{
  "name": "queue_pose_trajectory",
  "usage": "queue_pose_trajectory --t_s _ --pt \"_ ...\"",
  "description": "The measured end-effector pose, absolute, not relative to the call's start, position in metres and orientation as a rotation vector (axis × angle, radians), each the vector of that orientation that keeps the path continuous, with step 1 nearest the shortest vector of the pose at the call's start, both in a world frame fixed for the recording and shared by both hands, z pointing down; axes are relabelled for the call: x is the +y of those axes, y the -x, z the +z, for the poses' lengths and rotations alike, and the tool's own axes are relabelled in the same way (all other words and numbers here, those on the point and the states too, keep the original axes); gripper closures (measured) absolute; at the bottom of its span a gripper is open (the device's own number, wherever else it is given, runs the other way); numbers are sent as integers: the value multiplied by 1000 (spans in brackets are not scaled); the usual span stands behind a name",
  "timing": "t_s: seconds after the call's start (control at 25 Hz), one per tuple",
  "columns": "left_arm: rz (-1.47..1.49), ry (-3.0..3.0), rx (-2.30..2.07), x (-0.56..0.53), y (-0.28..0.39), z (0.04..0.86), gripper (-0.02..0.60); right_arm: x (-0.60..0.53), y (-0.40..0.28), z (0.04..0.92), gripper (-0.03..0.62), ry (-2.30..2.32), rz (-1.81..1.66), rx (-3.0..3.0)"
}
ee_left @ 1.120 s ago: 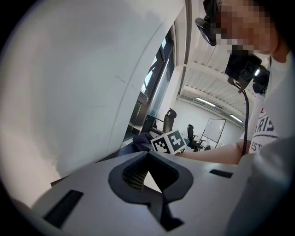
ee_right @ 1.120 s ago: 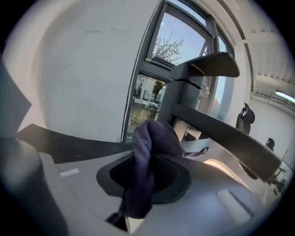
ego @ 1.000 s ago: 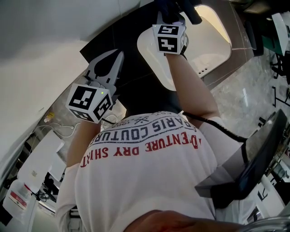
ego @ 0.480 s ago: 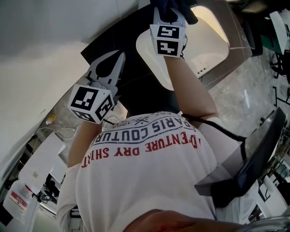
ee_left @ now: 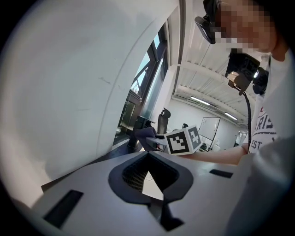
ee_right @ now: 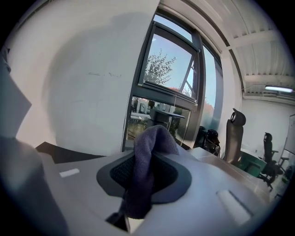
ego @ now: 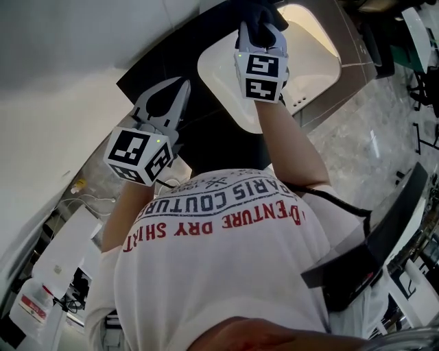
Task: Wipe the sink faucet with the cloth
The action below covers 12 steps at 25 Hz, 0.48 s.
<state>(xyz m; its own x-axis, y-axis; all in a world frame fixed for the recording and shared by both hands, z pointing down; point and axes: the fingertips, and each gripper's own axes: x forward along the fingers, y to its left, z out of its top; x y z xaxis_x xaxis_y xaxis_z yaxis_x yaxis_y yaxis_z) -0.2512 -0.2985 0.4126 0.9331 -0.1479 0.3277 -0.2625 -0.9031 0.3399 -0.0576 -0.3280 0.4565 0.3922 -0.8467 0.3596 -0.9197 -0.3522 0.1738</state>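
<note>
My right gripper [ego: 260, 26] reaches over the white sink basin [ego: 312, 58] and is shut on a dark purple cloth [ego: 265, 9]. In the right gripper view the cloth [ee_right: 143, 179] stands up between the jaws and drapes down over the front. The left gripper view shows the cloth [ee_left: 146, 134] held against a dark upright fitting [ee_left: 134, 138] at the counter's back, likely the faucet. In the head view the faucet is hidden. My left gripper [ego: 182, 83] hovers over the black counter [ego: 212, 137], left of the sink, shut and holding nothing.
A white wall [ego: 68, 68] runs close along the back of the counter. A window [ee_right: 170, 73] sits behind the sink. Office chairs [ee_right: 234, 133] stand further back. The person's white shirt [ego: 219, 267] fills the lower head view.
My right gripper with the cloth has shifted a little toward the middle of the basin. The left gripper has stayed where it was.
</note>
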Motion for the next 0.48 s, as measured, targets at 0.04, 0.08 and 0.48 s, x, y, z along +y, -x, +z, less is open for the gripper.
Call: queue_pose_trajectory --t_s 0.04,0.08,0.48 --pt "417 -2707 -290 -296 249 413 580 -320 57 457 525 -2308 297 -1529" --pt "416 -2709 -282 -294 247 412 580 -311 57 457 525 -2308 301 -1524" --pt "434 -2739 -242 -277 247 401 580 -266 63 441 525 -2304 317 -1597"
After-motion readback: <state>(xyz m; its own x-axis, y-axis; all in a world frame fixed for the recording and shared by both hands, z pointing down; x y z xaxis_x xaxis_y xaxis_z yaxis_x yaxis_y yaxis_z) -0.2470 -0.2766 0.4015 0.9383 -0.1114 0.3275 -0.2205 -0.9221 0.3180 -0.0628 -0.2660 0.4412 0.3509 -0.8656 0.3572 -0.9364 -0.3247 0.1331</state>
